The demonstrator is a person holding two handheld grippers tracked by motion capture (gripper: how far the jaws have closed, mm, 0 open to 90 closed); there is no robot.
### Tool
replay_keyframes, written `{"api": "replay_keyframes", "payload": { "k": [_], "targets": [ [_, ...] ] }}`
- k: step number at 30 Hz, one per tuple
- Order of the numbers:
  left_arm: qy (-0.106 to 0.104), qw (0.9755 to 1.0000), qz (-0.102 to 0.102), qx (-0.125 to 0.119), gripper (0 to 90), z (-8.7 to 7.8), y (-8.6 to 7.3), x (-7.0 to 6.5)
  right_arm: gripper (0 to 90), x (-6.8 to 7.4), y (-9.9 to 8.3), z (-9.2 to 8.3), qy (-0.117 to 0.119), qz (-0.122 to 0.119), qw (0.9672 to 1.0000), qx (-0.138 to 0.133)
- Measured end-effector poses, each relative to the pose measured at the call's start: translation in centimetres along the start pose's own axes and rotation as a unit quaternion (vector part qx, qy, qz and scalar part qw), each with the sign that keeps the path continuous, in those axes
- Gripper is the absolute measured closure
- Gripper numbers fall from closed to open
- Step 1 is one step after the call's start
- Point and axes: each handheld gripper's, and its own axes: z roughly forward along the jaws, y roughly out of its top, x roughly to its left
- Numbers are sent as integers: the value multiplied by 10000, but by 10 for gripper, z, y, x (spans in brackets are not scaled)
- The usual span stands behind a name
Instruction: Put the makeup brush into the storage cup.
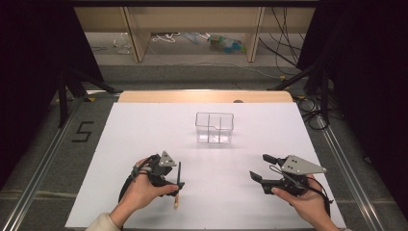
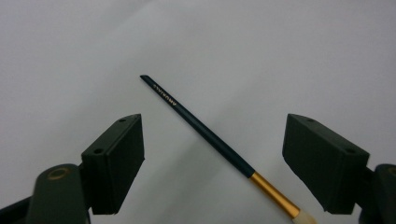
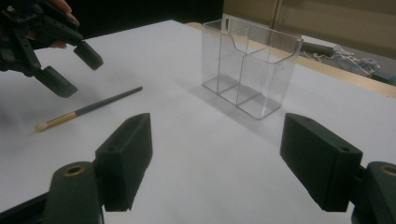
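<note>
On a white table (image 1: 144, 125), a clear plastic two-compartment holder (image 1: 214, 128) stands empty, well apart from both grippers, so the work appears barely begun. The right gripper (image 1: 260, 168) waits, jaws apart. The left gripper (image 1: 179, 185), jaws wide apart, hovers over a dark-handled, gold-ferruled brush (image 2: 205, 133) lying flat, ungrasped. Nothing blocks the way.
</note>
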Motion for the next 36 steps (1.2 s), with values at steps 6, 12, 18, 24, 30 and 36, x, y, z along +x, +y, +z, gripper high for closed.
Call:
{"api": "replay_keyframes", "payload": {
  "k": [6,12,18,24,30,36],
  "targets": [
    [8,9994,-136,313,217,7,4,1,263,0,0,0,4,10,10000,-7],
    [13,9977,-273,624,230,14,8,1,263,0,0,1,-10,1,10000,-4],
    [14,9957,-292,878,230,19,12,-1,263,0,0,1,9,34,10000,53],
    [5,9934,-185,1131,237,24,14,-4,263,0,0,1,23,33,10000,54],
    [70,9920,-148,1250,282,27,14,-5,263,1,0,0,46,40,10000,60],
    [-38,9900,-92,1404,328,30,12,-5,263,1,-1,1,40,22,10000,66]
  ]
}}
